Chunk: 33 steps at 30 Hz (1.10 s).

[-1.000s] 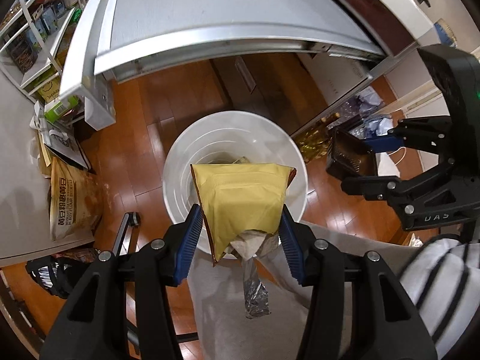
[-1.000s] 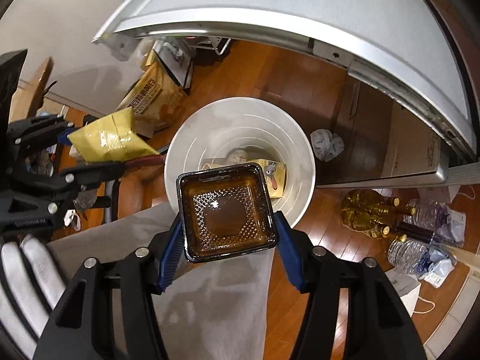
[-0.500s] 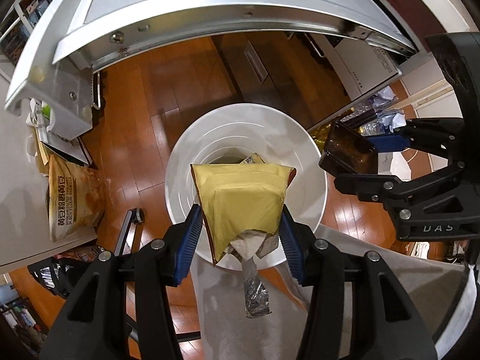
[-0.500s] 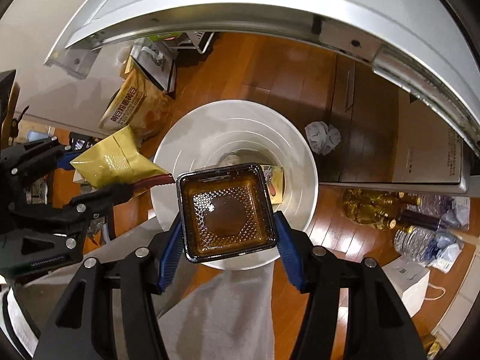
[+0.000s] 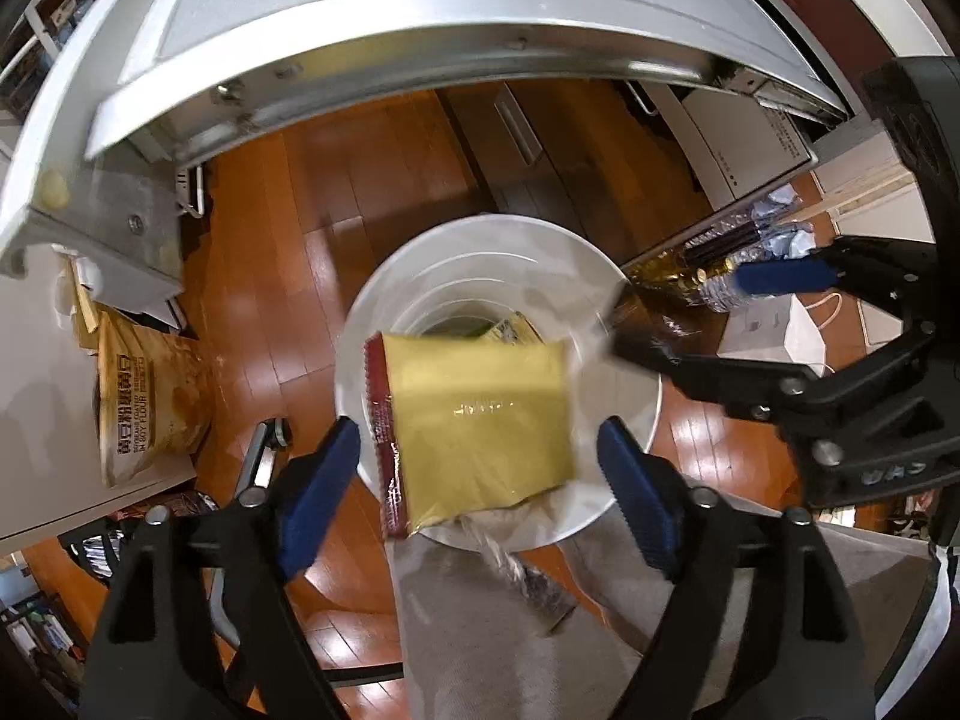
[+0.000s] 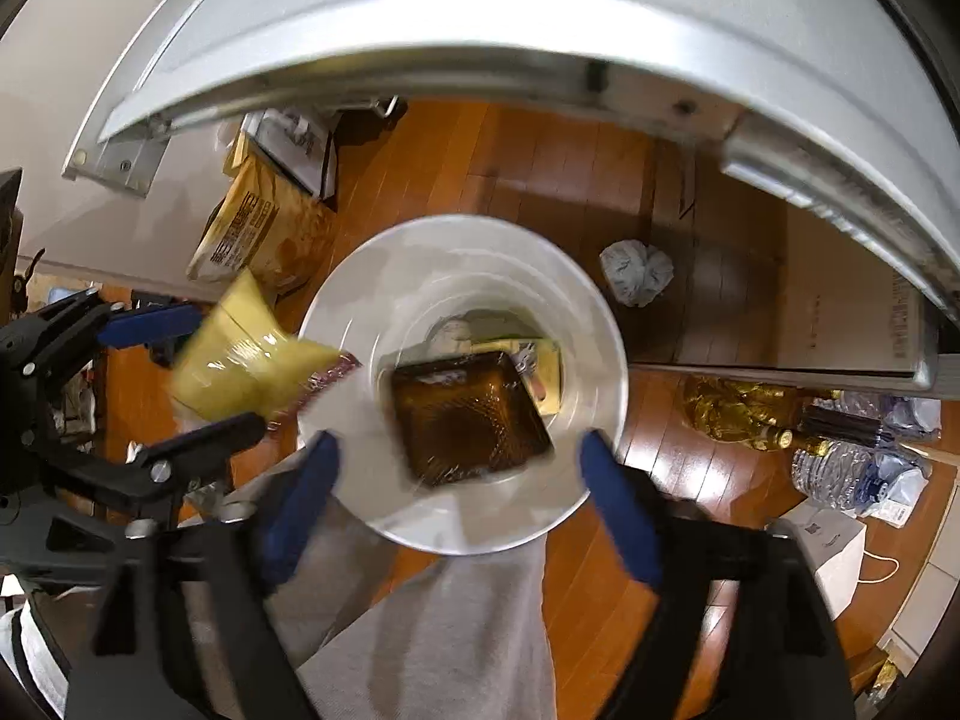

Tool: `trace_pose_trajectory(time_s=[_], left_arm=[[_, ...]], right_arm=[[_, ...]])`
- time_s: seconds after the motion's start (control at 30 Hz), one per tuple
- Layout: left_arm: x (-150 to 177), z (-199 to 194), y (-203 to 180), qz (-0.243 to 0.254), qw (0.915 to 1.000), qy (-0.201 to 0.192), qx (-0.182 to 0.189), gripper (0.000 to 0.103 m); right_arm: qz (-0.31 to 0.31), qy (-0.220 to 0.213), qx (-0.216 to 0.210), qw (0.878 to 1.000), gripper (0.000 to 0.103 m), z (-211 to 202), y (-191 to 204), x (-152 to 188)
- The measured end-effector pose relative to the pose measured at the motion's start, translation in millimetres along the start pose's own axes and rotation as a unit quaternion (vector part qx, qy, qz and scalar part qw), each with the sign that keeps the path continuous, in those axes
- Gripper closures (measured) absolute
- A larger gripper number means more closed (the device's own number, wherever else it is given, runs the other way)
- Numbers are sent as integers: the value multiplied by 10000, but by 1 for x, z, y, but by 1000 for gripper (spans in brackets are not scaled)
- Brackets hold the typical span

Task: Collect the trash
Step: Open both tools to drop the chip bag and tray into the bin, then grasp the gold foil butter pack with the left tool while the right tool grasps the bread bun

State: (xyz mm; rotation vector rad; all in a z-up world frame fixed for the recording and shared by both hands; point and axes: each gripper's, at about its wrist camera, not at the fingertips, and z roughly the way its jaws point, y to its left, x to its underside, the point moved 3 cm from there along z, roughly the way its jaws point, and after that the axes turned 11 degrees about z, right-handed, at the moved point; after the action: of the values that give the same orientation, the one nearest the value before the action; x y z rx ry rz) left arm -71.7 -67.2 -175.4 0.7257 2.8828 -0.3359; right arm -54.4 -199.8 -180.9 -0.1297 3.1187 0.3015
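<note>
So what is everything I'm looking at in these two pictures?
bin: one, white, on the wood floor below both tools
yellow packet: one, yellow with a red edge, loose between the left tool's blue pads, over the bin
brown tray: one, dark brown, square, loose over the bin's mouth
flour bag: one, tan, on the floor left of the bin
crumpled wad: one, white, on the floor beside the bin
bottles: several, golden and clear, on the floor
table: one, grey, metal-edged, above
left gripper: black, jaws opening
right gripper: black, jaws opening

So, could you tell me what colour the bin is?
White bin, clearest in the right wrist view.
</note>
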Motion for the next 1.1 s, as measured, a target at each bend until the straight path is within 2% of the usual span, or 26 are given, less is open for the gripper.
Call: trace_pose_trajectory(time_s=[0.2,0.27,0.37,0.43,0.5,0.57,0.63,0.7,0.73,0.77,0.8,1.03,1.1], left_arm=[[5,-9,5,-85,9999,44,-80,14],[8,-18,6,-82,9998,-21,-157,14],[7,-43,2,-46,9991,-287,-292,14],[4,-62,2,-23,9980,-527,-336,14],[-5,-83,0,19,9956,-834,-435,13],[-16,-96,1,38,9926,-1069,-577,7],[-30,-107,6,0,9889,-1324,-679,6],[-41,-112,10,-73,9867,-1473,-687,6],[-47,-113,13,-118,9856,-1542,-680,6],[-54,-115,16,-169,9845,-1619,-651,6],[-60,-116,18,-204,9838,-1670,-614,6],[-92,-119,26,-191,9803,-1861,-637,6],[-98,-118,27,-199,9803,-1865,-612,6]], right_arm=[[59,-131,-54,9999,17,-20,-6,0],[-4,-344,17,9994,17,-38,-6,1],[-300,-1003,248,9942,15,-81,0,0],[-470,-1508,434,9865,7,-110,6,-7],[-543,-1919,482,9787,6,-133,9,-18],[-447,-2094,248,9765,6,-149,10,-38],[-216,-2208,-22,9751,6,-158,6,-65],[-167,-2286,-44,9734,10,-159,6,-86],[-196,-2306,29,9729,15,-158,7,-102],[-248,-2284,91,9732,26,-155,9,-116],[-273,-2251,181,9738,29,-150,10,-131],[-152,-1889,335,9813,34,-116,10,-208],[-127,-1710,358,9845,41,-103,12,-224]])
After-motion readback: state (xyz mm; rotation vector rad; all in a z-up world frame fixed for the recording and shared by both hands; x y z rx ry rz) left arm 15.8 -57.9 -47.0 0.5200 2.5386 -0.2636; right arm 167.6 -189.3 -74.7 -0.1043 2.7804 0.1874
